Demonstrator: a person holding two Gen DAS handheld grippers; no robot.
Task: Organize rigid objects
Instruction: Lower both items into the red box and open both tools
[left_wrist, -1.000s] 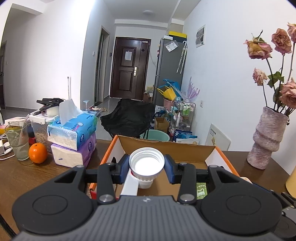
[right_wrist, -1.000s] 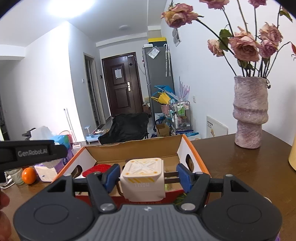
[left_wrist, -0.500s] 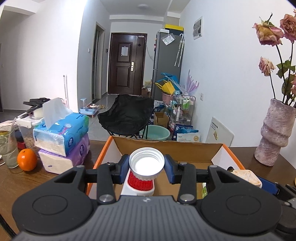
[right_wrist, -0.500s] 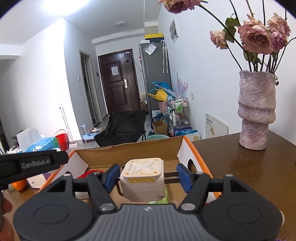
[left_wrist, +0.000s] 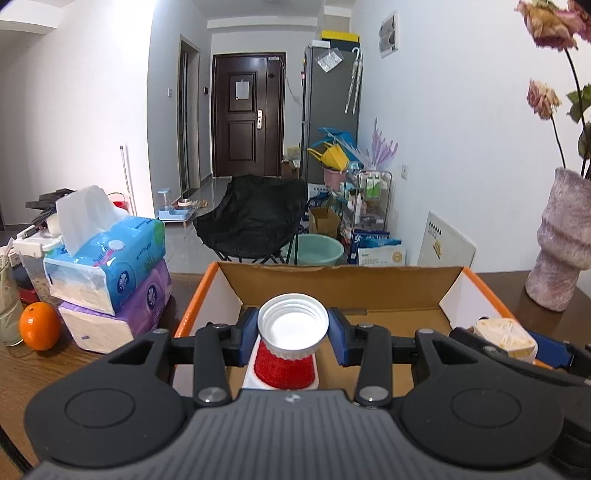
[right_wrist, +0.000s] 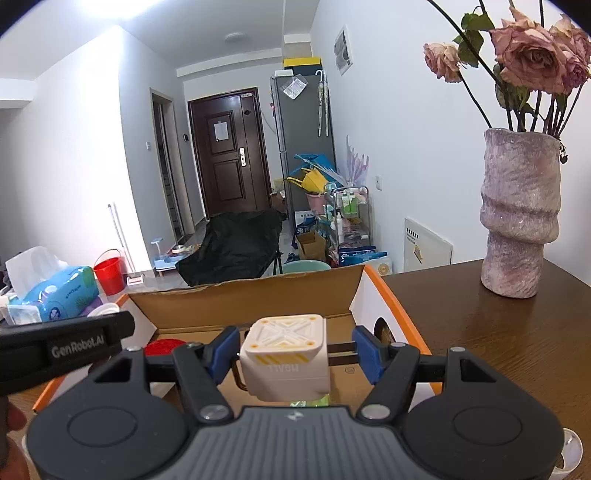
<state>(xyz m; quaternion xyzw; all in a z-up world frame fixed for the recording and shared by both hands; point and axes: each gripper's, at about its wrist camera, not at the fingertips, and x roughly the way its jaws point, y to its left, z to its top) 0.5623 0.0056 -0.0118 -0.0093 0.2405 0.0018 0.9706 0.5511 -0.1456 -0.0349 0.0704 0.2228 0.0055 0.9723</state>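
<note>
My left gripper (left_wrist: 293, 332) is shut on a white screw cap (left_wrist: 293, 326), held over the open cardboard box (left_wrist: 343, 280) with orange edges. Below the cap a red round thing (left_wrist: 284, 369) lies in the box on a white base. My right gripper (right_wrist: 291, 350) holds a white cube with yellow markings (right_wrist: 285, 360) over the same box (right_wrist: 243, 299); its right blue pad stands a little off the cube, the left one close to it. The cube also shows in the left wrist view (left_wrist: 504, 338) at the box's right side.
Stacked tissue packs (left_wrist: 110, 269), an orange (left_wrist: 40, 325) and a glass (left_wrist: 8, 302) stand left of the box. A pink vase with dried roses (right_wrist: 517, 221) stands on the brown table (right_wrist: 498, 332) to the right. The left gripper's body (right_wrist: 62, 343) crosses the right view.
Both grippers have moved forward over the box with their loads. The red round thing has come into view under the cap. The right pad now shows a gap from the cube.
</note>
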